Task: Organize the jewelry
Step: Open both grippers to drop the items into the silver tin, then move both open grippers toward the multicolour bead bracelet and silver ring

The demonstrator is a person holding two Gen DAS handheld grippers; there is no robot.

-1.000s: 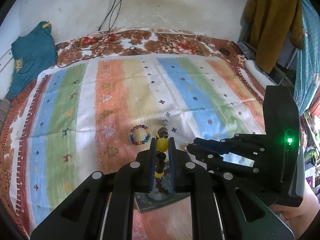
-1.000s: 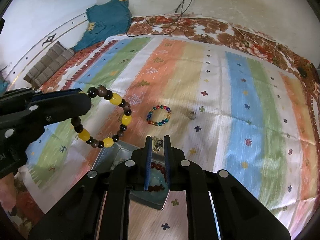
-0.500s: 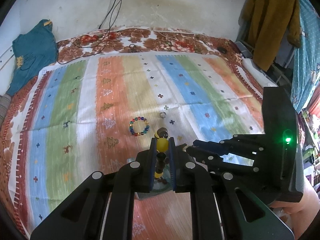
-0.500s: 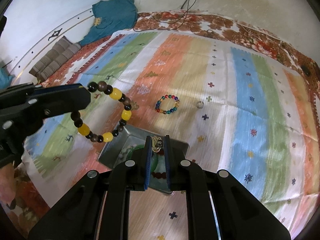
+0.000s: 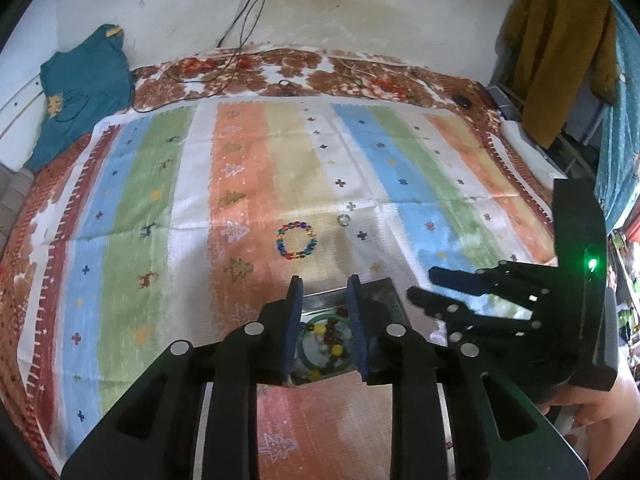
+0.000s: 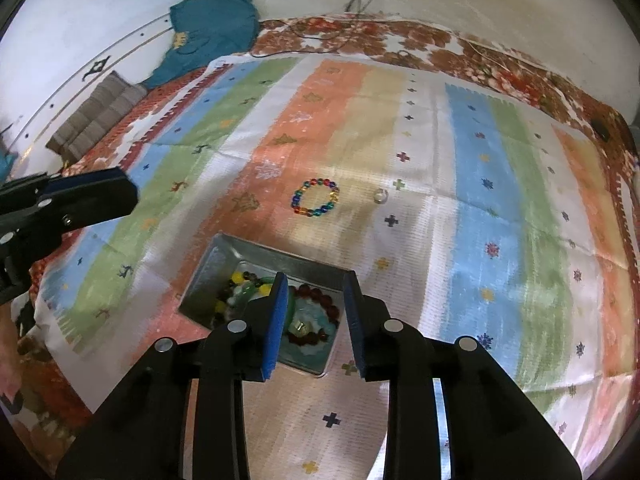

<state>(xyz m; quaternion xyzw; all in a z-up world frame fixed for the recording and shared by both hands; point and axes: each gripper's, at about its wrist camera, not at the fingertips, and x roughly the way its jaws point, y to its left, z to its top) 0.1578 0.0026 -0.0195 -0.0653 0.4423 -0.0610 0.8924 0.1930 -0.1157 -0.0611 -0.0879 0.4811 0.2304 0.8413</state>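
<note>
Tin (image 6: pixel 224 258) holding bead bracelets (image 6: pixel 320 312) — green bangle (image 5: pixel 320 316), both tools (image 5: pixel 325 292) (image 6: pixel 316 284) wide, empty.

Soft even daylight, faint shadows, slight motion blur, strong fisheye bending at edges.

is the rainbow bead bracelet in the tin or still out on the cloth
Out. The rainbow bead bracelet lies flat on the striped cloth, beyond the metal tin.
</note>
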